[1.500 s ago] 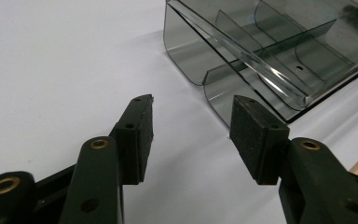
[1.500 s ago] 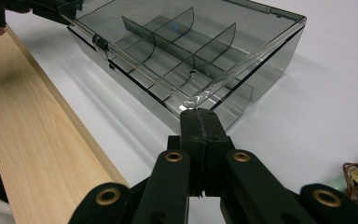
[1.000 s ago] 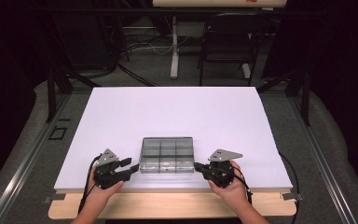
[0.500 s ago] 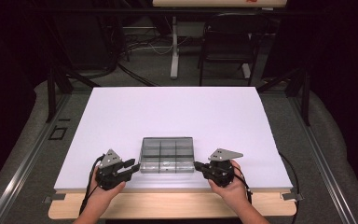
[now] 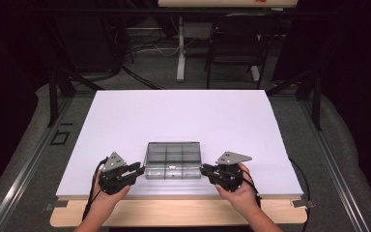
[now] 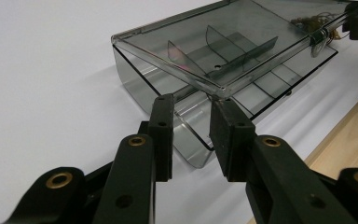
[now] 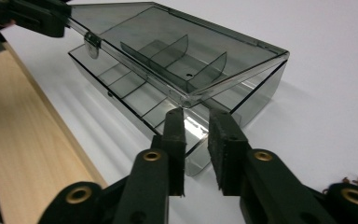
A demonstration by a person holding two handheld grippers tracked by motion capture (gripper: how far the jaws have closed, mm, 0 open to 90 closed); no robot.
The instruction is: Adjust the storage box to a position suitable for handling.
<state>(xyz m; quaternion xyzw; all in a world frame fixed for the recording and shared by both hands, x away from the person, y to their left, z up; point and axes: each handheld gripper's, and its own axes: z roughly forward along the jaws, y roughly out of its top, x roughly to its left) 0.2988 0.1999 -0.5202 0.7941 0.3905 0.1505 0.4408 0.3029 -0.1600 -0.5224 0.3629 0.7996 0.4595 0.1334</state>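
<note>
Both hands come in over the table's [image 5: 183, 116] near edge, the left tool [image 5: 136, 168] and the right tool [image 5: 204, 169] lying low and pointing inward at the short ends of a smoky clear box [image 5: 173, 160]. The box (six compartments, lid slightly raised) sits near the middle of that edge, long axis along it. The left tool's jaws have just been closing and the right's opening; each pair stands narrowly apart at a front lid corner, gripping nothing.

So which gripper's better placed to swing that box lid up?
Left, probably. The left gripper has just been closing its jaws, with the raised lid corner at their tips. The right gripper has just been opening its jaws, and nothing is clamped between them.
</note>
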